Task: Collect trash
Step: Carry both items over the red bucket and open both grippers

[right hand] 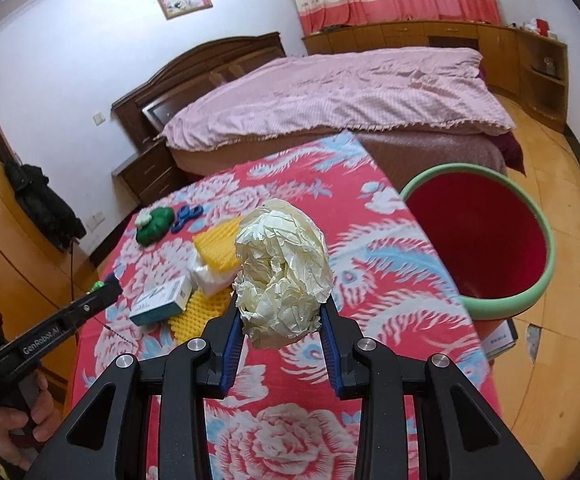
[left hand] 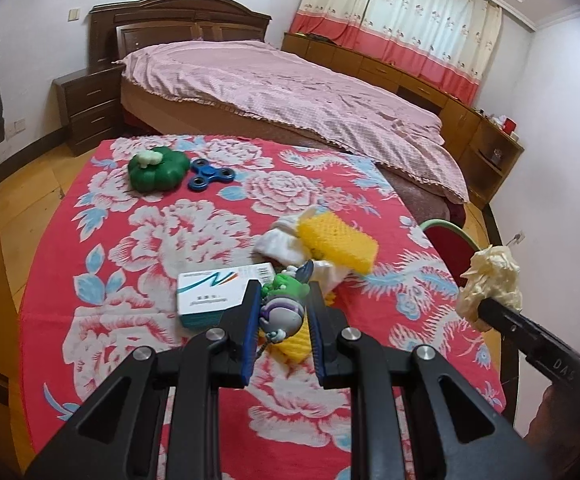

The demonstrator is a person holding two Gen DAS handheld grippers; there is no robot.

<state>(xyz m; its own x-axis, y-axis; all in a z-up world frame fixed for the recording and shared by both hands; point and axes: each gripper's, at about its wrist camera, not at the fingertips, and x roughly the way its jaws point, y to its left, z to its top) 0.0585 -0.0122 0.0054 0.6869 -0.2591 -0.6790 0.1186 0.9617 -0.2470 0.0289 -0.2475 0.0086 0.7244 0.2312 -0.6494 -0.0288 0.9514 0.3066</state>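
Black right tool [right hand: 282,320], clamped on a crumpled cream paper ball [right hand: 284,272] above the floral-clothed desk [right hand: 389,280], should swing right over the red, green-rimmed bin [right hand: 485,248] before releasing, while the left tool [left hand: 286,308] grips a small green-and-grey toy figure [left hand: 284,304].

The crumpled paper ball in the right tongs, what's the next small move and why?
Probably carry the paper ball rightward over the red bin and release. The right tongs already grip it above the tablecloth, and the bin stands open just past the table's right edge.
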